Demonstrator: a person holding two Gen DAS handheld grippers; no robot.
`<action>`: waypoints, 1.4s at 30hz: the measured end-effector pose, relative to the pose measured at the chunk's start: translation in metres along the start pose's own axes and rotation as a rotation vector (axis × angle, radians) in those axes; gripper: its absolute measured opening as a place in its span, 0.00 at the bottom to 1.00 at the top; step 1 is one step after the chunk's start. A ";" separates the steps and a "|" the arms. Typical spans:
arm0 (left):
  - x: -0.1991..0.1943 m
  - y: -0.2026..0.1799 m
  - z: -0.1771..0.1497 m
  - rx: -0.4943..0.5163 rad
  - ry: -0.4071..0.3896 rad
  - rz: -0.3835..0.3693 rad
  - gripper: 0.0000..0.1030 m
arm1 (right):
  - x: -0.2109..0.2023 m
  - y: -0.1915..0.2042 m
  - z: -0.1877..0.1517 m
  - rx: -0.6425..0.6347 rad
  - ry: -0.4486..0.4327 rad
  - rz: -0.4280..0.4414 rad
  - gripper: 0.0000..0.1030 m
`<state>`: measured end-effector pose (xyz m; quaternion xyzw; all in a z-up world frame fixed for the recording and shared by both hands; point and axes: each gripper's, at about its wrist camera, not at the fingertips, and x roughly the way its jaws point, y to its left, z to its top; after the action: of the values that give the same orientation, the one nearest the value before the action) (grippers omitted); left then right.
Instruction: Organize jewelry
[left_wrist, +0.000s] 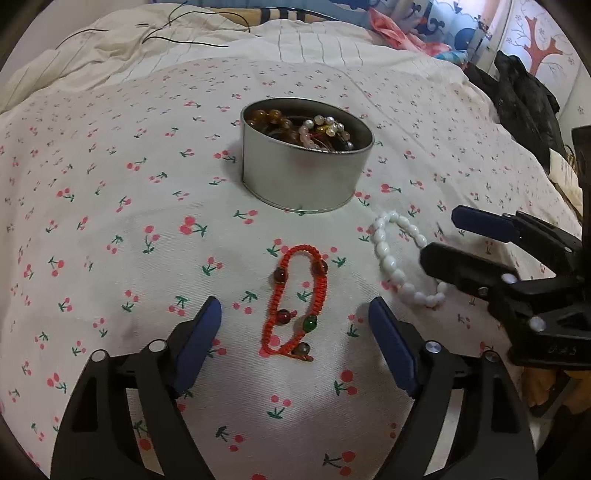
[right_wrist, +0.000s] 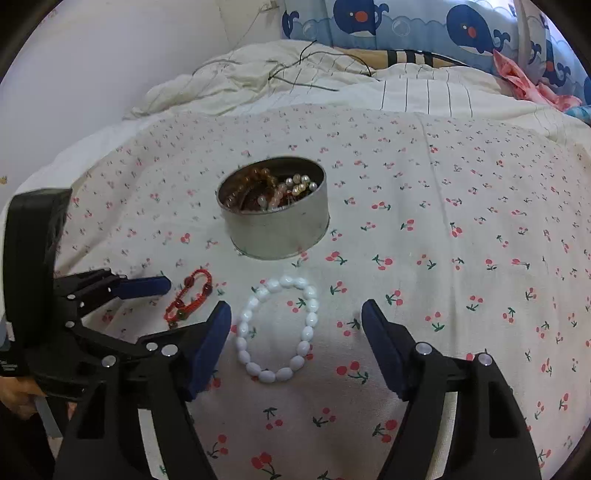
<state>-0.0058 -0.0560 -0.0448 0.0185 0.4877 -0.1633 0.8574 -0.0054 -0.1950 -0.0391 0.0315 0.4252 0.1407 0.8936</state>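
Round tin (left_wrist: 303, 177) on cherry-print sheet (left_wrist: 110, 206), open-topped, holding amber beads (left_wrist: 267, 116) and pearls (left_wrist: 328, 125) in a heap.

Red cord bracelet (left_wrist: 295, 302) flat on sheet, just in front of tin, stretched long, with dark and green beads along it. Left gripper (left_wrist: 295, 332) above it, jaws wide apart, blue pads either side of bracelet, not touching it, nothing held.

White bead bracelet (right_wrist: 277, 328) beside red one, on its right, lying in an open ring near tin. Right gripper (right_wrist: 295, 332) over it, jaws wide, pads clear of beads on both sides, nothing held. In left view, near finger of right gripper hiding part of white ring.

Both bracelets outside tin. Rumpled cream quilt (right_wrist: 295, 74) and whale-print pillow (right_wrist: 406, 26) behind.
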 end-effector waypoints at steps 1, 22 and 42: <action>0.000 0.000 0.000 0.003 0.004 0.014 0.50 | 0.007 0.001 -0.002 -0.004 0.027 -0.010 0.68; -0.050 0.000 0.024 0.009 -0.119 -0.080 0.08 | -0.025 0.014 0.009 -0.063 -0.113 -0.010 0.08; -0.013 0.020 0.105 -0.045 -0.111 -0.072 0.45 | -0.041 0.008 0.091 -0.043 -0.227 0.072 0.08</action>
<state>0.0813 -0.0538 0.0184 -0.0271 0.4433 -0.1838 0.8769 0.0380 -0.1928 0.0513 0.0435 0.3167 0.1773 0.9308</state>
